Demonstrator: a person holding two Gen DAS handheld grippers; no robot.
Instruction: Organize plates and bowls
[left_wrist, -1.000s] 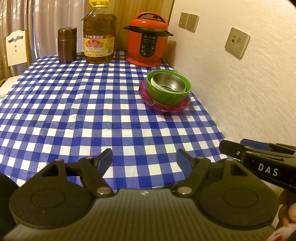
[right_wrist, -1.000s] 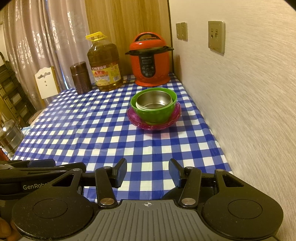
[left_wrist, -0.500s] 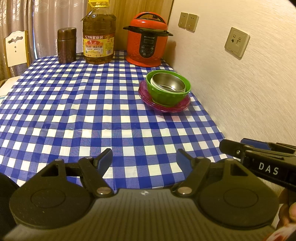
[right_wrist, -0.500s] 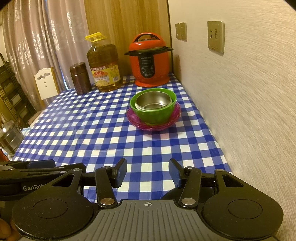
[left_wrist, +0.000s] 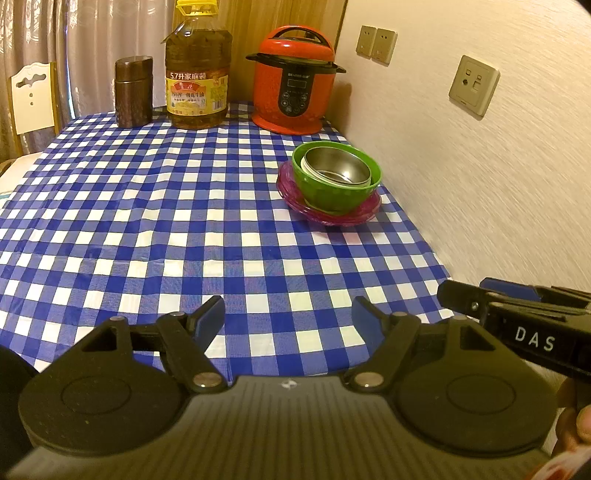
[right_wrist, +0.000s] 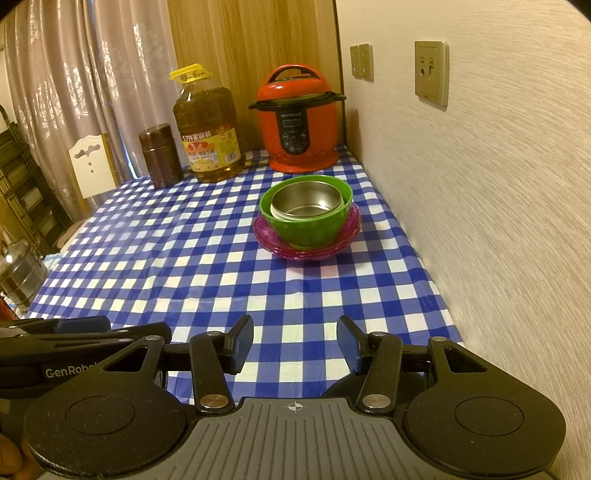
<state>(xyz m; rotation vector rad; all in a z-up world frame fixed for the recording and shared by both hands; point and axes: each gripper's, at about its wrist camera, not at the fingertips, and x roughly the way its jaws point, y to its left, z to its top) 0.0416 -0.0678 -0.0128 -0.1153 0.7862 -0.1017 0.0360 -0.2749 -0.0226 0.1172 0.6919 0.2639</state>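
Note:
A steel bowl (left_wrist: 338, 171) (right_wrist: 308, 202) sits nested in a green bowl (left_wrist: 332, 194) (right_wrist: 306, 229), which stands on a stack of pink plates (left_wrist: 295, 192) (right_wrist: 264, 232) near the wall. My left gripper (left_wrist: 288, 317) hovers open over the tablecloth's near edge, nothing between its fingers. My right gripper (right_wrist: 295, 341) is open too and empty, well short of the stack. Each gripper shows at the side of the other's view: the right one (left_wrist: 517, 314) and the left one (right_wrist: 74, 332).
A blue-and-white checked tablecloth (left_wrist: 147, 221) covers the table. At the back stand a red pressure cooker (left_wrist: 295, 81), a big oil bottle (left_wrist: 197, 70) and a brown canister (left_wrist: 133, 90). The wall (left_wrist: 480, 166) runs along the right. A white chair (left_wrist: 33, 96) is at far left.

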